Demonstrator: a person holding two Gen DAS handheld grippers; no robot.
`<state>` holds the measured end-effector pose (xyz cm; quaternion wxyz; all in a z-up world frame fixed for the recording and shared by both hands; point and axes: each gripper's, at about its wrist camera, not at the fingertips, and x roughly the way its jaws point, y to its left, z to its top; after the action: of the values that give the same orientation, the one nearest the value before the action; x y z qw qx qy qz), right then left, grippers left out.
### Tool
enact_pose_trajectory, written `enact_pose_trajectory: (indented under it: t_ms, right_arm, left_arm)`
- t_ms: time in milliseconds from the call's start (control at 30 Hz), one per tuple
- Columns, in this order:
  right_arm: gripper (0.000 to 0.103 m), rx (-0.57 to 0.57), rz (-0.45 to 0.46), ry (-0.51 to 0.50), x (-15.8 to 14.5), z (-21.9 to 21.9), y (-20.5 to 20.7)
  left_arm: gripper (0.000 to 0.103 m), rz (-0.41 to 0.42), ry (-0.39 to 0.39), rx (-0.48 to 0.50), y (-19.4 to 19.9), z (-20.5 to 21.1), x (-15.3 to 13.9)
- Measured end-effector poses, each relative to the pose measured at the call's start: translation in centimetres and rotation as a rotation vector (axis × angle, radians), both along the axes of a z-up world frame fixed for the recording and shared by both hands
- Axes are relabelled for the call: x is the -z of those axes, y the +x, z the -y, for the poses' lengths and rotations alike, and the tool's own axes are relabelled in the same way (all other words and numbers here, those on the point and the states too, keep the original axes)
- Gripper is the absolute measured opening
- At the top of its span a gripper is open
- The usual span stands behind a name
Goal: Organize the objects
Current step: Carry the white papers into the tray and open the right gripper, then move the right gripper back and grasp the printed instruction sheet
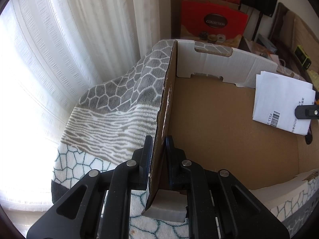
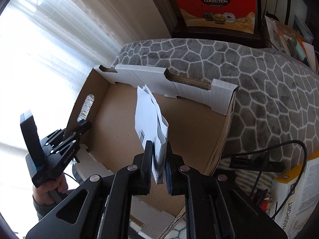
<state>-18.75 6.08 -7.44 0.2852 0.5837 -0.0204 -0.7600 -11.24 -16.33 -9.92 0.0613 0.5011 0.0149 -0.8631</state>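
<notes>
An open cardboard box with white-faced walls sits on a patterned blanket. My left gripper is shut on the box's left side wall, one finger outside and one inside. The right wrist view shows it at the handle slot, held by a hand. My right gripper is shut on a bundle of folded white papers with barcodes, upright above the box floor. In the left wrist view the papers hang at the right side of the box with one of the right fingers on them.
The grey and white blanket spreads around the box. White curtains hang to the left. A red "COLLECTION" chocolate box stands behind. A white "PASSPORT" box and a black cable lie at the right.
</notes>
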Motion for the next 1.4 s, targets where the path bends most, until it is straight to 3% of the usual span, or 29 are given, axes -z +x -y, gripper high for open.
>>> enact_pose_trajectory:
  t_ms: [100, 133, 567, 767, 1067, 1233, 1400]
  right_arm:
    - [0.036, 0.008, -0.054, 0.058, -0.9, -0.1, -0.5]
    - [0.039, 0.007, -0.067, 0.061, -1.3, -0.2, -0.4]
    - [0.041, 0.052, -0.193, 0.072, -5.7, -3.0, 1.5]
    - [0.041, 0.098, -0.222, 0.116, -6.9, -7.1, 2.8]
    - [0.042, 0.242, -0.215, 0.187, -6.6, -15.8, 2.9]
    - [0.053, 0.337, -0.200, 0.228, -5.3, -20.5, 2.5]
    - [0.054, 0.412, -0.182, 0.236, -4.0, -24.0, 1.8]
  left_arm:
    - [0.012, -0.001, 0.003, 0.001, 0.0, 0.0, 0.0]
    - [0.012, 0.000, 0.004, -0.001, 0.0, 0.0, 0.0]
    - [0.012, 0.002, -0.001, 0.004, -0.1, 0.0, 0.0]
    - [0.012, 0.001, 0.000, 0.004, 0.0, 0.0, 0.0]
    - [0.012, -0.001, 0.004, 0.002, 0.0, 0.0, 0.1]
    - [0.012, -0.001, 0.001, 0.002, -0.1, 0.1, 0.1]
    - [0.012, -0.002, -0.001, 0.002, 0.0, 0.1, 0.2]
